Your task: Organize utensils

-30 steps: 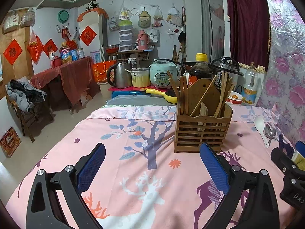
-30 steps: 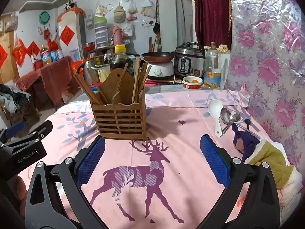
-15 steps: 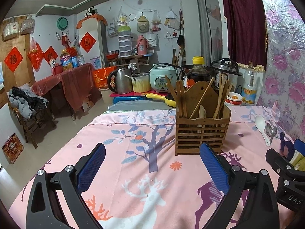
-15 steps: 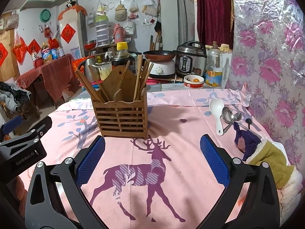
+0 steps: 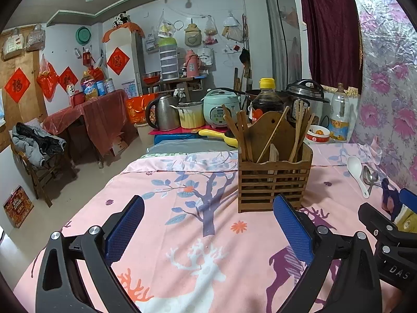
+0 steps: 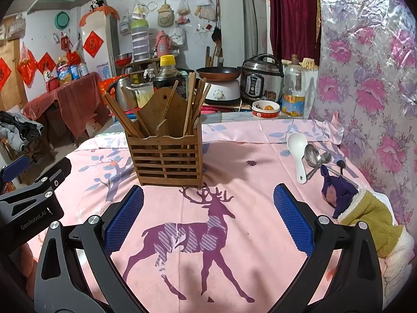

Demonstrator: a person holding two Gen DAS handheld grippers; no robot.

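A crowded kitchen of cookers, kettles and red paper charms lies behind the desk (image 6: 260, 135), which is spread with a pink cloth printed with deer and trees. On it stands the wooden utensil holder (image 6: 166, 156), already stocked with wooden chopsticks (image 6: 194, 99) and a small cutting board (image 6: 166, 112). Still loose on the cloth, well apart from the holder toward the floral wall, lie a white ceramic spoon (image 6: 298, 151) and, touching it, a cluster of metal spoons (image 6: 316, 157); a purple-and-olive cloth bundle (image 6: 362, 208) sits just beside them. I hold both tools low over the cloth, short of everything: my right gripper (image 6: 208, 216) is spread wide and empty, facing the holder, and my left gripper (image 5: 208, 227) is likewise wide and carries nothing. By my reading the chopsticks are sorted and the spoons are what remains.
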